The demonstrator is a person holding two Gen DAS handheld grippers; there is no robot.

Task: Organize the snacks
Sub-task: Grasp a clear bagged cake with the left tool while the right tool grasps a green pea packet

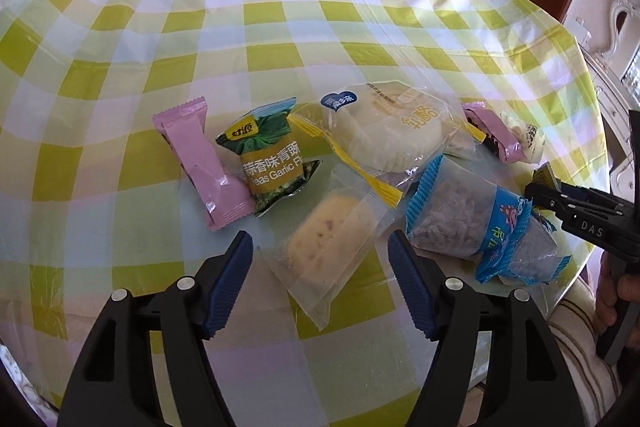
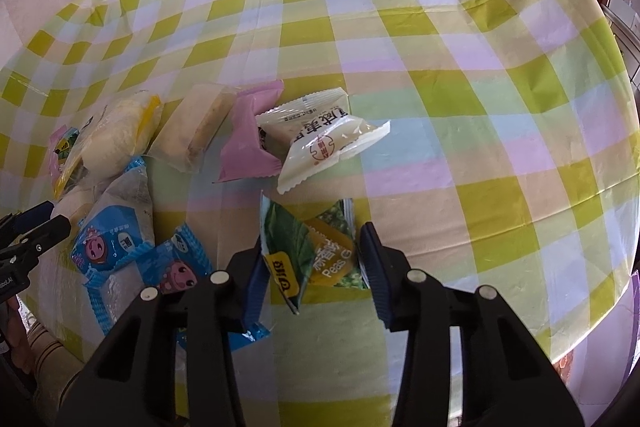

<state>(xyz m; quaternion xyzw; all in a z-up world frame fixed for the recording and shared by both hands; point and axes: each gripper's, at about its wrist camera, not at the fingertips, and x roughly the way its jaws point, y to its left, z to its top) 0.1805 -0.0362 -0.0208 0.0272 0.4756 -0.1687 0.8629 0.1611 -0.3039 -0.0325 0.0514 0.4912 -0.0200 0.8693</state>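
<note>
Yellow-green checked tablecloth [image 1: 280,27], pink wrapper [image 1: 200,163], green-and-gold pea packet [image 2: 312,251], blue-edged packet [image 1: 480,227].

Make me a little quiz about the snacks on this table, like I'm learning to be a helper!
1. True or false: the left gripper has its jaws shut on a blue packet.
2. Pick one: what sits between the jaws of the right gripper? A) a green pea packet B) a white packet C) a blue packet
3. How many pink packets show in the left wrist view?

Key
1. False: its jaws stand open and empty, over the clear cake packet.
2. A
3. Two
</note>
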